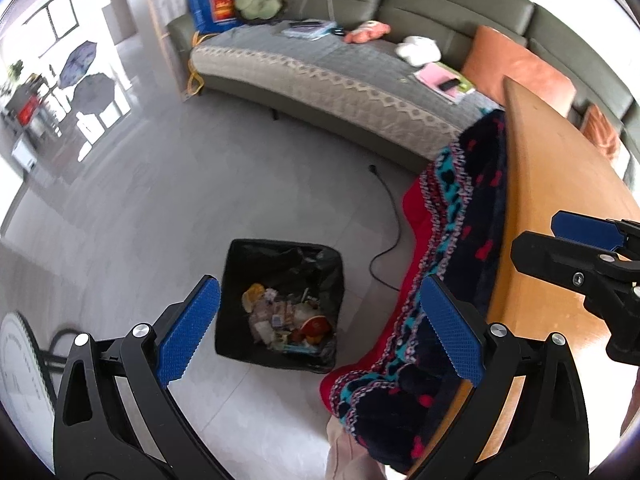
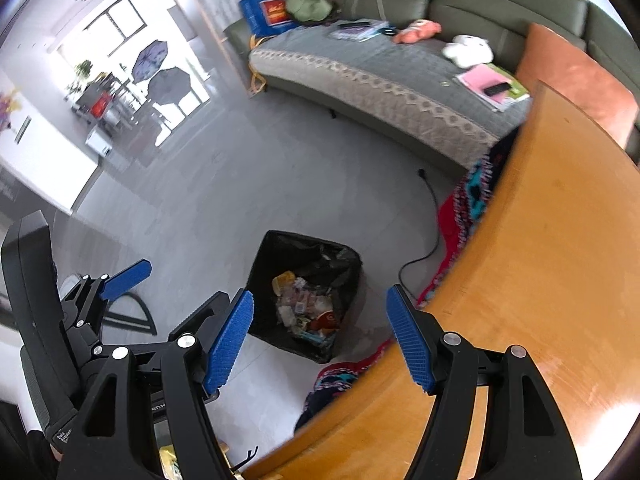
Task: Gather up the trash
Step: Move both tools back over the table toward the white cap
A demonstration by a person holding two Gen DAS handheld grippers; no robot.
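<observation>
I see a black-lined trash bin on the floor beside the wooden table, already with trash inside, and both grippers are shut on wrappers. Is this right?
Not quite: both grippers are open and hold nothing. The left wrist view shows the left gripper empty; the right wrist view shows the right gripper empty. The trash bin, the trash inside and the wooden table are as you say.

Counts taken from both wrist views:

- 2 grippers: left gripper [image 1: 320, 332], right gripper [image 2: 320, 338]; each carried 2 blue pads.
- 1 trash bin [image 1: 280, 264], black-lined, on the floor; pieces of rubbish inside too jumbled to count.
- 1 wooden desk [image 2: 540, 240].
- 1 patterned blanket [image 1: 460, 208] hung at the desk's edge.
- 1 sofa [image 1: 440, 4].
- 2 orange cushions [image 1: 516, 68] on it.
- 1 blue bag [image 1: 214, 6].
- 2 open umbrellas [image 2: 150, 58] by the window.
- 1 black cable [image 1: 394, 220] on the floor.
</observation>
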